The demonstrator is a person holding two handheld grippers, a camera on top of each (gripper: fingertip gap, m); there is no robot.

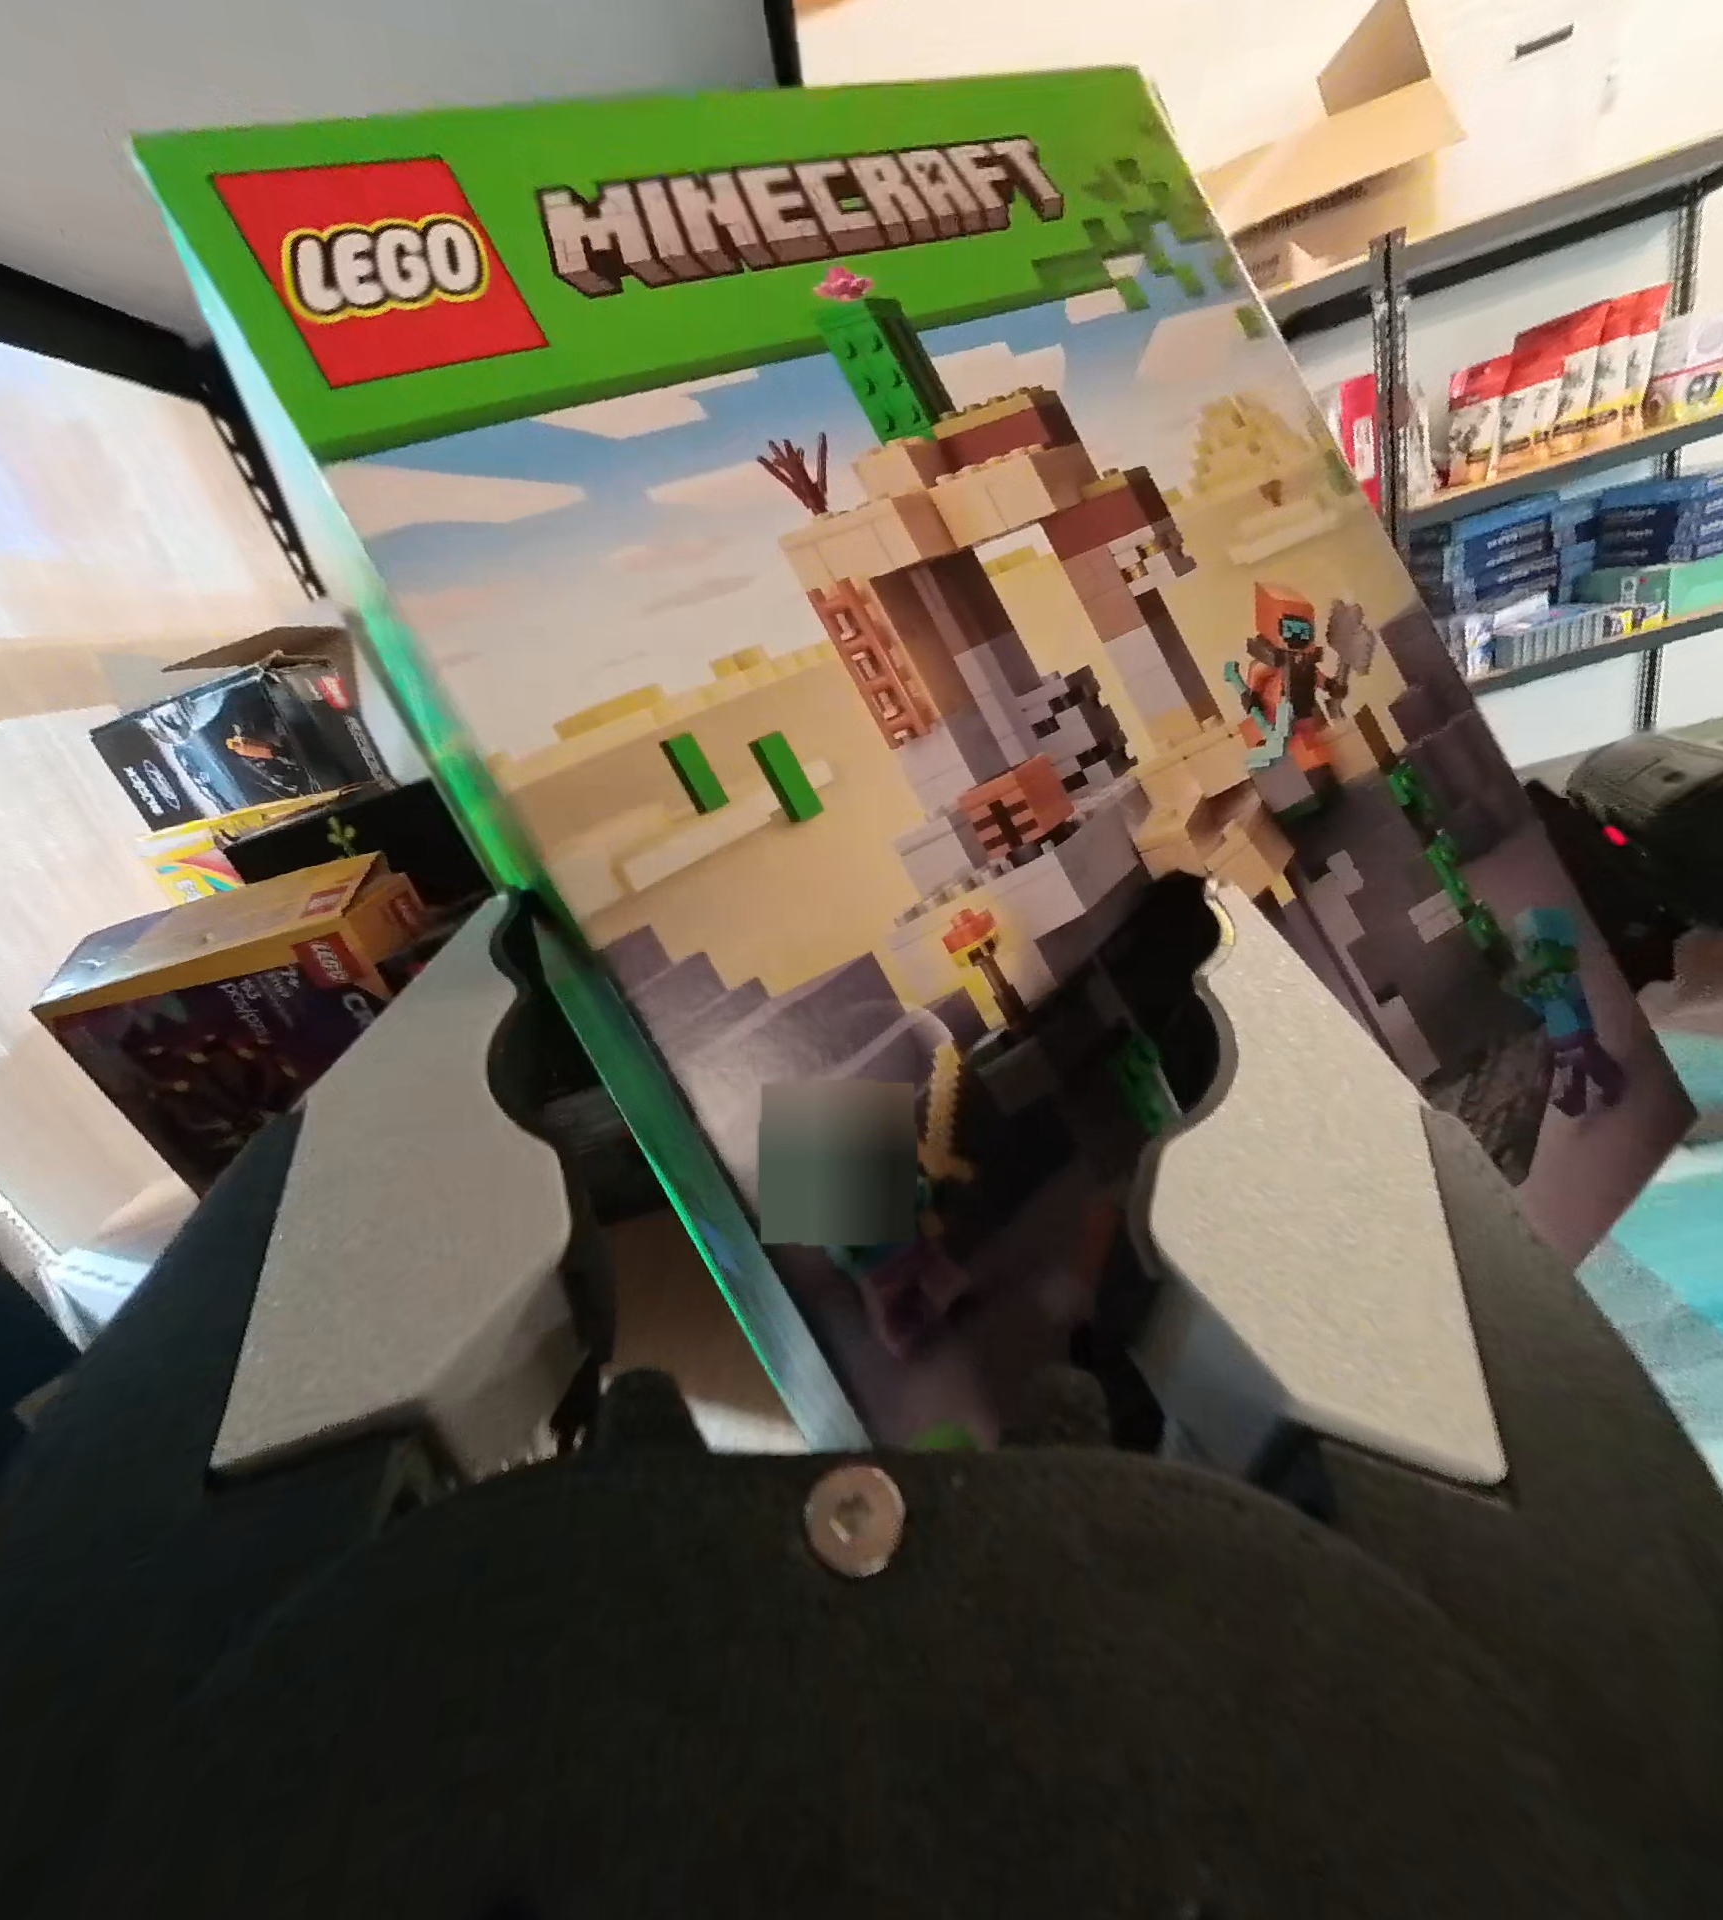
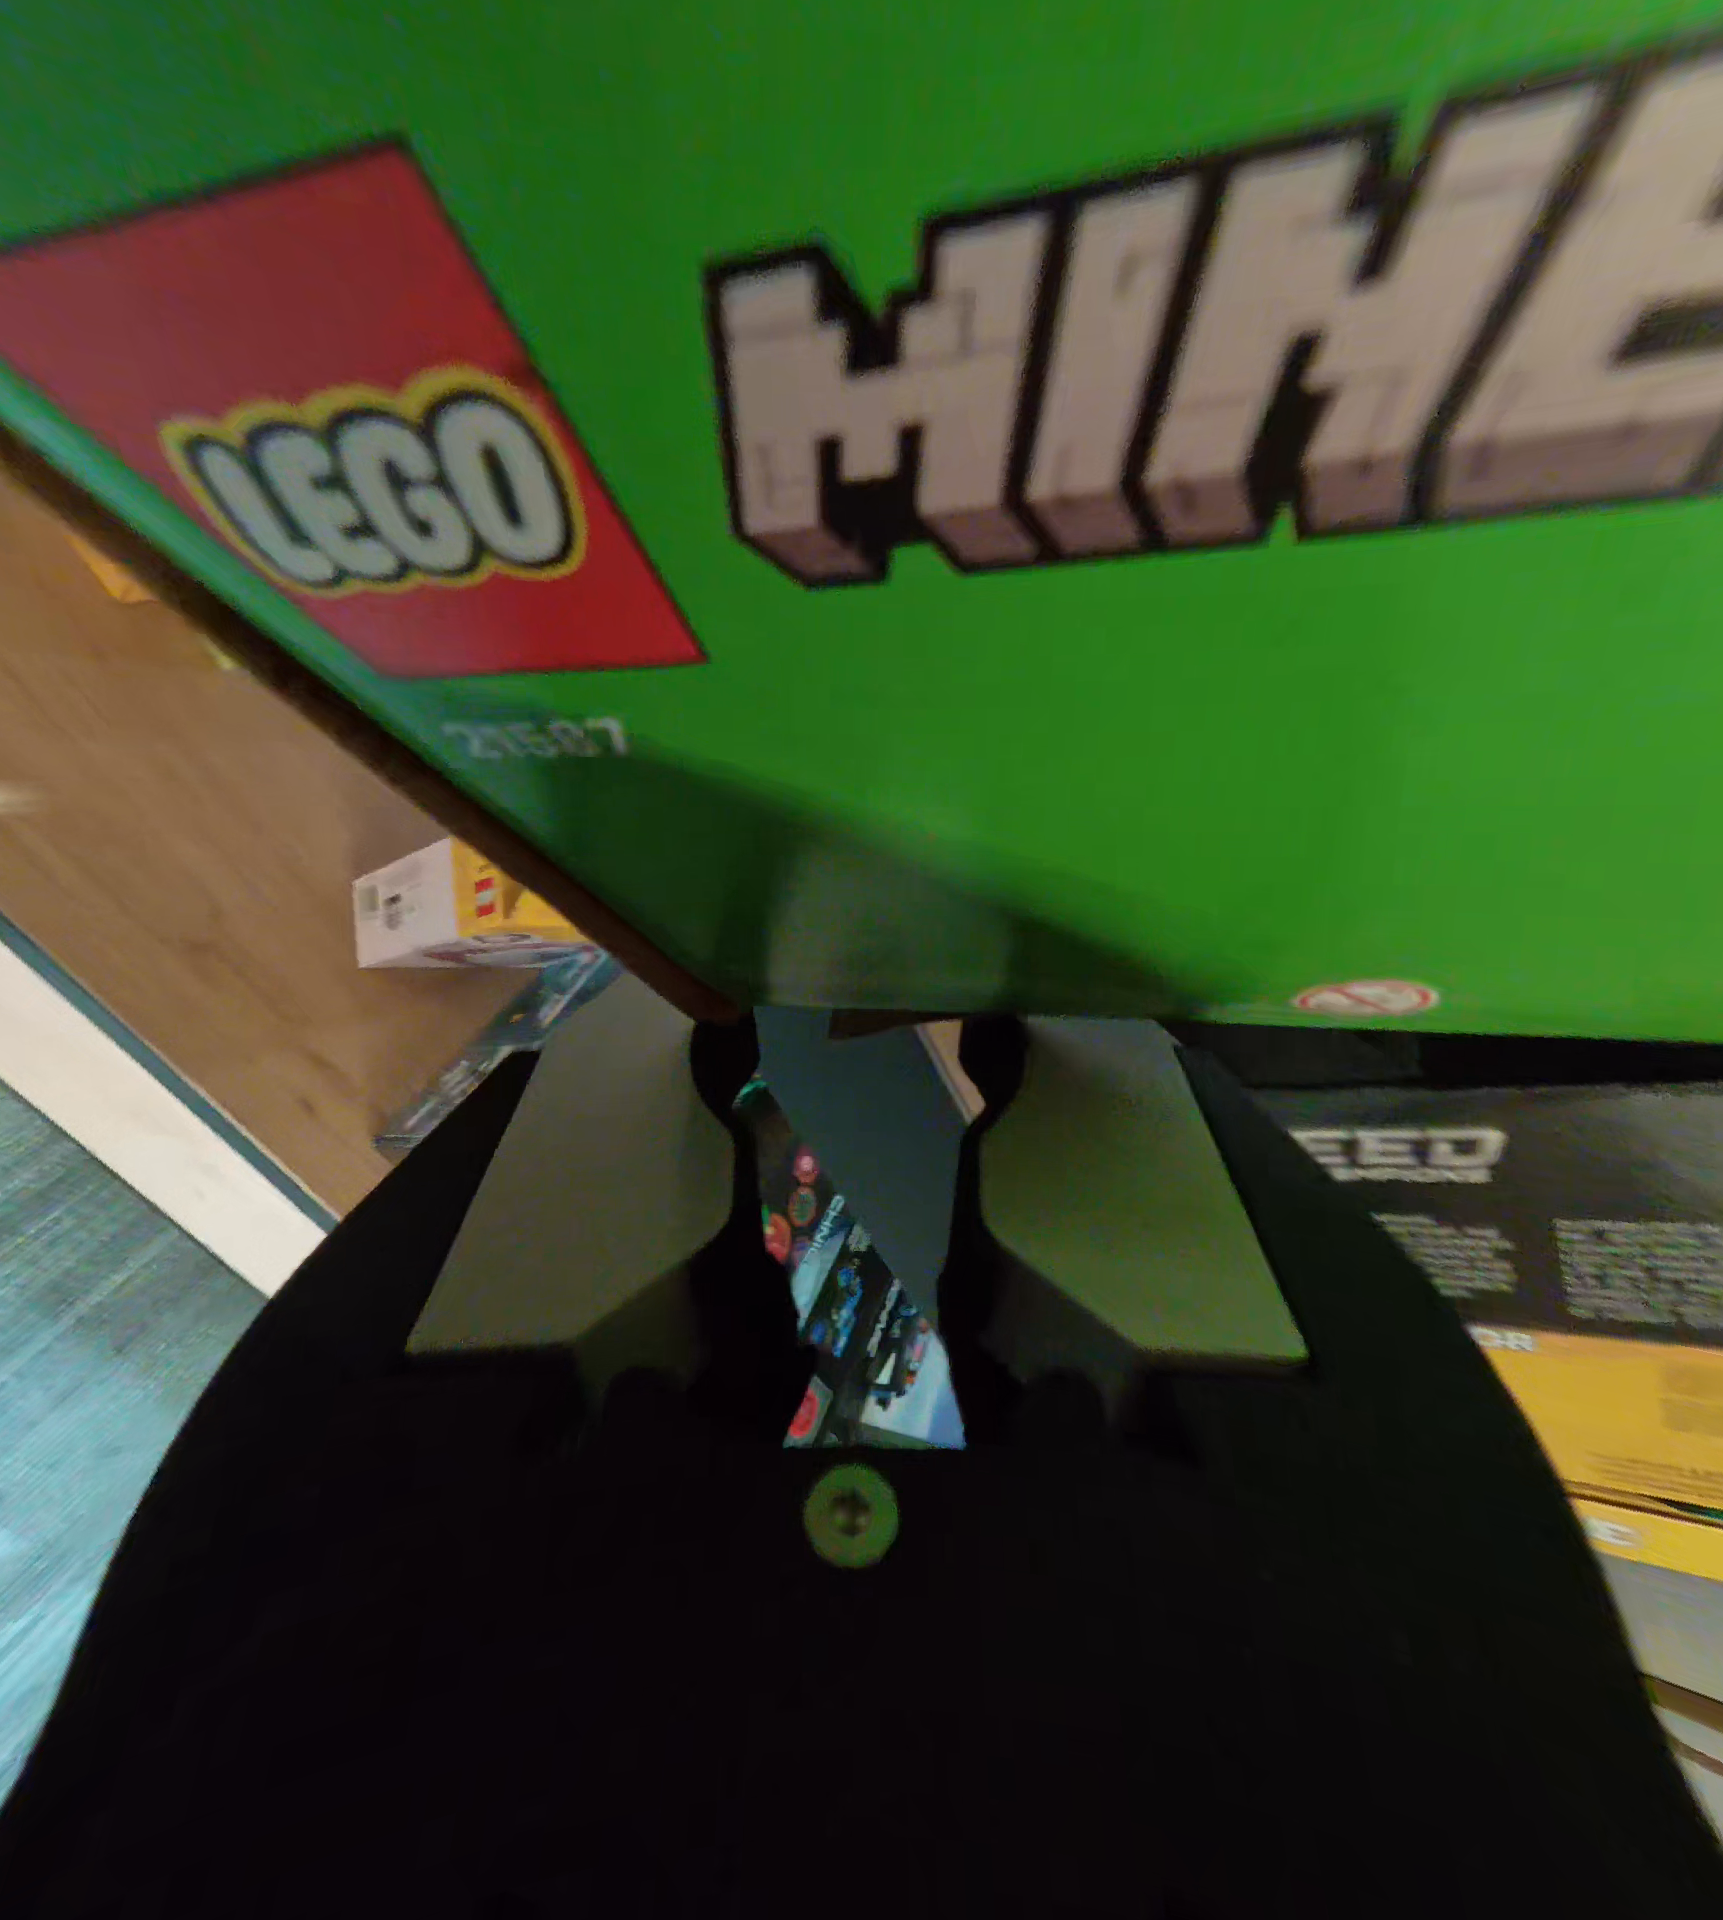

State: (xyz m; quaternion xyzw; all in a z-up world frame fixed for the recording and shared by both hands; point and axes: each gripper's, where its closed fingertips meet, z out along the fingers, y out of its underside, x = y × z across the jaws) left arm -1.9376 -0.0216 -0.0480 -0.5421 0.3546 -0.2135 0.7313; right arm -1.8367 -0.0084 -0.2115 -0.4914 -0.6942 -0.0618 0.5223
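Observation:
A green toy-brick box [image 1: 732, 520] with a picture front hangs tilted in the air. My left gripper [image 1: 857, 904] is wide open. The box's lower part stands slantwise between its fingers: the left fingertip [image 1: 514, 925] is at the green side edge, and the right finger [image 1: 1252, 1039] lies in front of the picture face. My right gripper [image 1: 1667, 862] is at the box's right edge. In the right wrist view my right gripper [image 2: 857, 1039] is nearly closed under the box's green side panel [image 2: 1148, 727]. The panel's lower edge covers the fingertips, and a dark bit of it sits between them.
A pile of toy boxes [image 1: 213, 935] lies at the left. Metal shelves [image 1: 1615, 499] with packets and blue boxes stand at the right. Below the right gripper are a black and yellow box [image 2: 1563, 1299], a small white and yellow box [image 2: 441, 914] and a wooden surface [image 2: 109, 727].

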